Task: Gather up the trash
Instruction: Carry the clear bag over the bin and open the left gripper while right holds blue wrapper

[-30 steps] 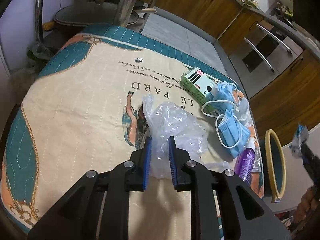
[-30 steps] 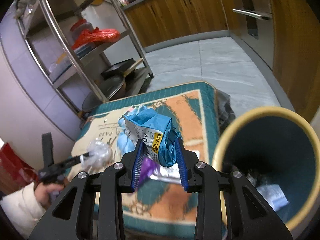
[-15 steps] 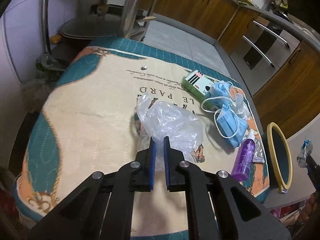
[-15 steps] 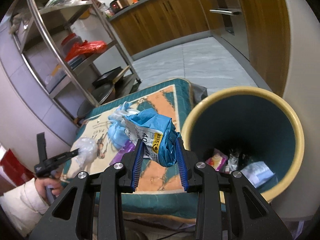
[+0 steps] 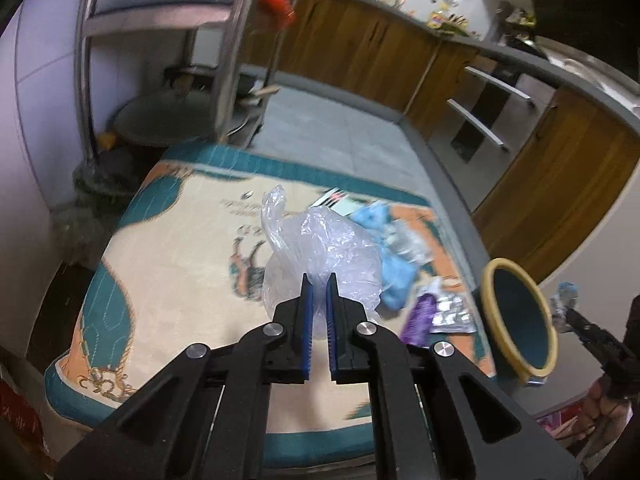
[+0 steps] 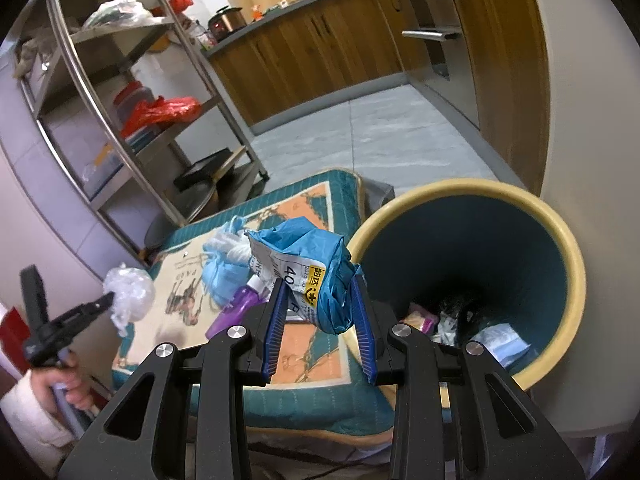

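The crumpled clear plastic bag [image 5: 320, 252] looks feather-light, limp and slippery, likely to slide out of a loose hold, so the bunched film near its lower end is the sensible place to pinch. It is glossy and translucent, with a twisted tail sticking up, and hangs clear above the quilted table cover [image 5: 172, 280]. The left gripper [image 5: 319, 280] has its jaws nearly together, clamped on that film. The right gripper [image 6: 320, 284] stands partly open around a crushed blue printed wrapper [image 6: 308, 272], soft and just as light, held beside the rim of the yellow-rimmed bin [image 6: 576, 272]. Blue face masks [image 5: 394, 276] and a purple spray bottle [image 5: 420, 316] lie on the cover.
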### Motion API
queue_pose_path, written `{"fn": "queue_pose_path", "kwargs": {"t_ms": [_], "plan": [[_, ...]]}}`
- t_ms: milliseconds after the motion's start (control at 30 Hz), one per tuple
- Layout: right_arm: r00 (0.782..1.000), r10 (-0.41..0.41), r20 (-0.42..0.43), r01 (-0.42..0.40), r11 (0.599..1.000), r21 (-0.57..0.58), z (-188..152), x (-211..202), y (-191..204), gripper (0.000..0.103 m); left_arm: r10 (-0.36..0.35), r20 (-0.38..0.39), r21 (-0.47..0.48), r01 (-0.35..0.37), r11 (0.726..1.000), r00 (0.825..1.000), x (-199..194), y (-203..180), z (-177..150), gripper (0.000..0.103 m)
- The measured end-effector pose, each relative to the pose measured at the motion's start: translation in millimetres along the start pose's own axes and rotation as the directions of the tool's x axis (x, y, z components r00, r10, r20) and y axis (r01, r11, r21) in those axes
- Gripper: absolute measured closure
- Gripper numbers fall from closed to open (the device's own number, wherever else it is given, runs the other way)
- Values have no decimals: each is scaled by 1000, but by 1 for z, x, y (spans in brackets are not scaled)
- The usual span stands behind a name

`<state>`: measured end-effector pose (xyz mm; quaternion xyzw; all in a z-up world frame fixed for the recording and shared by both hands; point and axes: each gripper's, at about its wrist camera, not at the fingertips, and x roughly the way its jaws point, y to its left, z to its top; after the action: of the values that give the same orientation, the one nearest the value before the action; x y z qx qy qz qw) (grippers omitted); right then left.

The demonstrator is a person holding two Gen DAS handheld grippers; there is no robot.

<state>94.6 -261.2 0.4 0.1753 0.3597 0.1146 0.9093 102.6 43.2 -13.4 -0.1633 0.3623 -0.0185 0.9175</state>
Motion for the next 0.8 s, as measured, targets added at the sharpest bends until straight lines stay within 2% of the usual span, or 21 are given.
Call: {"fn": "queue_pose_path", "kwargs": {"t_ms": [200, 367, 600, 800], "plan": [[999, -23, 33, 23, 1000, -10, 2, -17, 0, 69, -90, 43, 59, 88, 994, 995, -16, -47, 13, 98], [998, -55, 27, 56, 998, -7, 1, -26, -5, 69, -183, 39, 126, 177, 976, 982, -17, -98, 20, 98], [988, -156, 3, 157, 988, -5, -8, -25, -25, 69, -301, -26, 211, 300, 930, 953, 6, -172, 11, 98], [982, -190, 4, 189, 978, 89, -9, -28, -54, 69, -361, -97, 276, 373, 886, 928, 30, -229, -2, 98]]}}
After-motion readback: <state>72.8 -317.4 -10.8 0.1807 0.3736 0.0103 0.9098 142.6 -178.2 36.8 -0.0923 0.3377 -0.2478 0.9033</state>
